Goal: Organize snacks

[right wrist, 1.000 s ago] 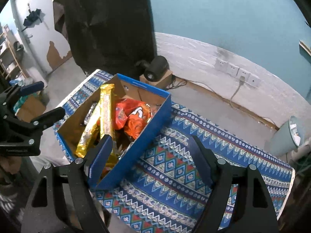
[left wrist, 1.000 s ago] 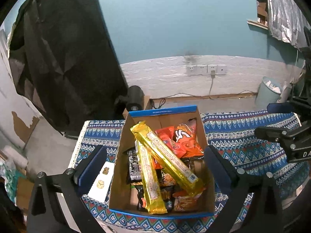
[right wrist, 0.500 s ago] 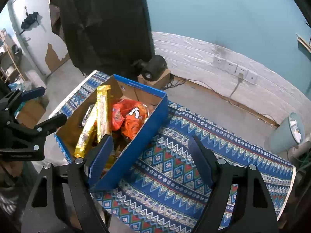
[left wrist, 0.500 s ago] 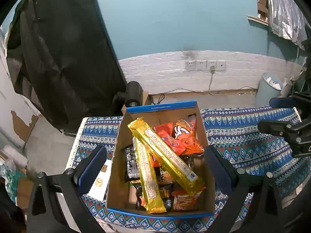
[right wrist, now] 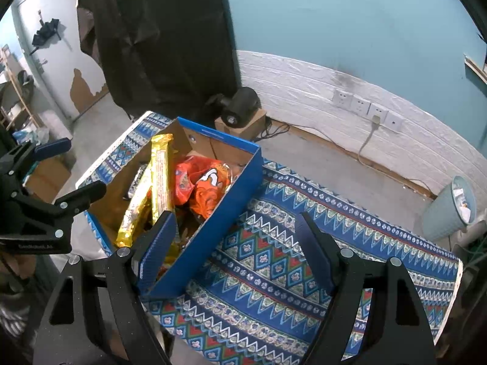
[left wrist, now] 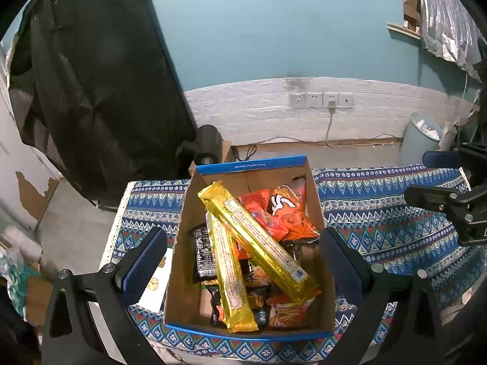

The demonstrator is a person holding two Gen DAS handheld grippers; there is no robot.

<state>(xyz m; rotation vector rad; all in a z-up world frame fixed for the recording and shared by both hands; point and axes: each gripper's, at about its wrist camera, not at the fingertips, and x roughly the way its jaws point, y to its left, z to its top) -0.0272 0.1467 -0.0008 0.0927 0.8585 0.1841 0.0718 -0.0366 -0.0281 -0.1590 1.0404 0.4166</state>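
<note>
**We pull back a little, and the box stays full**

In the last second we lifted and drew back both grippers a bit. In the left view the box (left wrist: 249,243) now looks smaller and sits lower, and more of the wall shows. Nothing in the box has moved.

The snacks lie in the box, which stands on the bench (right wrist: 274,258) with its patterned cloth. Two long gold packs (left wrist: 258,240) lie crossed on top. Orange bags (left wrist: 286,210) sit at the far end, and dark packs (left wrist: 204,252) lie under the gold ones. A white card (left wrist: 153,286) lies on the cloth just beside the box.

Our left gripper (left wrist: 243,261) hangs over the box, wide open, holding nothing. Our right gripper (right wrist: 234,252) is wide open too, over the box's blue wall and the cloth.

This could be snacks waiting to be sorted out of the box, or snacks already packed in. We cannot tell which.
</note>
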